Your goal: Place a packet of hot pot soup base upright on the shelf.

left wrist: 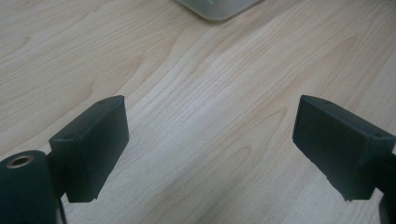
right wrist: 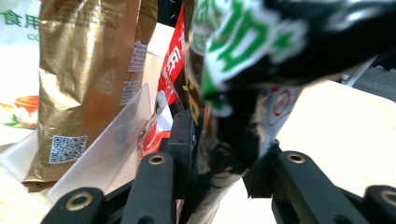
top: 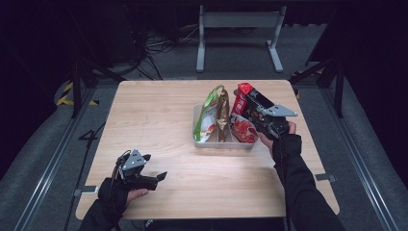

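A pale plastic bin (top: 197, 141) stands on the wooden table (top: 159, 115), right of centre. Standing in it are a green-and-white bag (top: 207, 118), a gold bag (top: 223, 114) and a red bag (top: 242, 126). My right gripper (right wrist: 222, 158) is at the bin's right end, shut on a black bag with green print (right wrist: 233, 70). Beside it are the red bag (right wrist: 170, 65), the gold bag (right wrist: 84, 79) and the bin's translucent wall (right wrist: 107, 154). My left gripper (top: 155, 167) hovers near the table's front left, open and empty (left wrist: 210, 140).
A corner of the bin (left wrist: 219, 9) is at the top of the left gripper view. A grey metal stand (top: 238, 33) and loose cables (top: 159, 45) lie on the floor behind the table. Bare wood stretches between my left gripper and the bin.
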